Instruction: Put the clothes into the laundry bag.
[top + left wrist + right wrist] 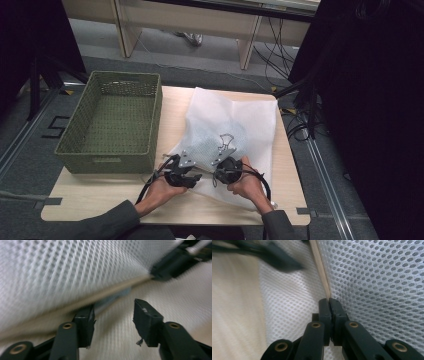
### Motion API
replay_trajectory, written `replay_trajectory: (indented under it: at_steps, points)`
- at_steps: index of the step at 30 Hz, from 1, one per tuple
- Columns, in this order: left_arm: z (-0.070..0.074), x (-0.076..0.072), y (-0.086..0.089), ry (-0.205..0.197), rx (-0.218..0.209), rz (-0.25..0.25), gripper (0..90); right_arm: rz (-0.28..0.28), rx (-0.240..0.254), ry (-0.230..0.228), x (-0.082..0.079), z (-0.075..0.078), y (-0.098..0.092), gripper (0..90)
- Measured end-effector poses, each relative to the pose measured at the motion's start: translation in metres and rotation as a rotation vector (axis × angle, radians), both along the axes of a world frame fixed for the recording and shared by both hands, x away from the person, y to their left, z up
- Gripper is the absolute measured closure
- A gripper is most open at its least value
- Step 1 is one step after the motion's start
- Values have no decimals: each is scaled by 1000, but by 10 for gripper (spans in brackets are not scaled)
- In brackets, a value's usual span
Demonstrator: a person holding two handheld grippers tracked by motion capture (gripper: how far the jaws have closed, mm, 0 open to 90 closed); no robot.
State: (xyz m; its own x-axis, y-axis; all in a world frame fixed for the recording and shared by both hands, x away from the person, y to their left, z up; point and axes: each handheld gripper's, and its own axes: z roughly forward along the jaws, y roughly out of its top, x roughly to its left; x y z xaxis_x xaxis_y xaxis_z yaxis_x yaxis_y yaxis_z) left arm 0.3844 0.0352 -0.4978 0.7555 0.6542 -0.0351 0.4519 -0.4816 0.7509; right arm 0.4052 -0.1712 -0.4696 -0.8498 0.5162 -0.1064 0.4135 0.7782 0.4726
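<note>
The mesh bag (227,135) lies at the table's (100,200) 3 o'clock; the right gripper (329,300) is clamped on its zipper (320,265); the left gripper (113,315) stands apart beside it; step in hand: working the zipper; next, the left must pinch the fabric.

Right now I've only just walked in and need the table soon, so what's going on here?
A person is working on a white mesh laundry bag lying on the wooden table beside a green woven basket. The right tool is clamped shut on the bag's beige zipper. The left tool is open, its jaws either side of that zipper edge without pinching it. The basket looks empty, and the bag is not yet in it.
</note>
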Motion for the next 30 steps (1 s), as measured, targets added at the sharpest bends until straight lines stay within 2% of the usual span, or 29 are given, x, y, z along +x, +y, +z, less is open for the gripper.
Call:
replay_trajectory:
  at_steps: [3, 4, 7, 9, 10, 11, 13, 14, 15, 16, 18, 19, 23, 27, 30]
  points:
    - [8, -8, 14, -12, 8, -9, 451, -4, -23, -2, 1, -3, 2, 895]
    - [10, -10, 18, 1, -2, -1, 440, -3, -29, -12, 2, -4, 2, 895]
    - [15, -15, 30, 7, 5, 2, 420, -10, -51, -11, 3, -7, 1, 894]
    - [16, -17, 35, 31, 4, 4, 404, -18, -70, -30, 4, -9, 0, 893]
    - [16, -20, 38, 38, 0, 5, 399, -27, -75, -25, 5, -9, 0, 892]
    - [16, -21, 41, 37, 11, 1, 396, -18, -78, -32, 8, -10, -2, 891]
    - [17, -23, 44, 48, 15, 3, 385, -40, -74, -28, 9, -10, -6, 891]
    - [17, -24, 46, 51, 10, 0, 377, -25, -86, -49, 11, -10, -8, 889]
    - [17, -25, 47, 49, 6, 1, 373, -49, -94, -44, 10, -9, -9, 887]
    - [18, -26, 49, 44, 17, -9, 370, -58, -92, -36, 10, -9, -11, 882]
    - [19, -28, 49, 41, 8, -7, 367, -62, -82, -32, 10, -8, -16, 873]
    - [18, -28, 49, 57, -4, -1, 367, -69, -74, -27, 9, -7, -19, 865]
    - [18, -29, 49, 54, 3, -5, 356, -32, -49, -22, 1, 2, -24, 848]
    - [16, -30, 47, 61, 7, -16, 348, -26, -38, -61, -8, 10, -25, 818]
    - [16, -32, 46, 65, 17, -20, 344, -12, -13, -68, -14, 17, -27, 777]
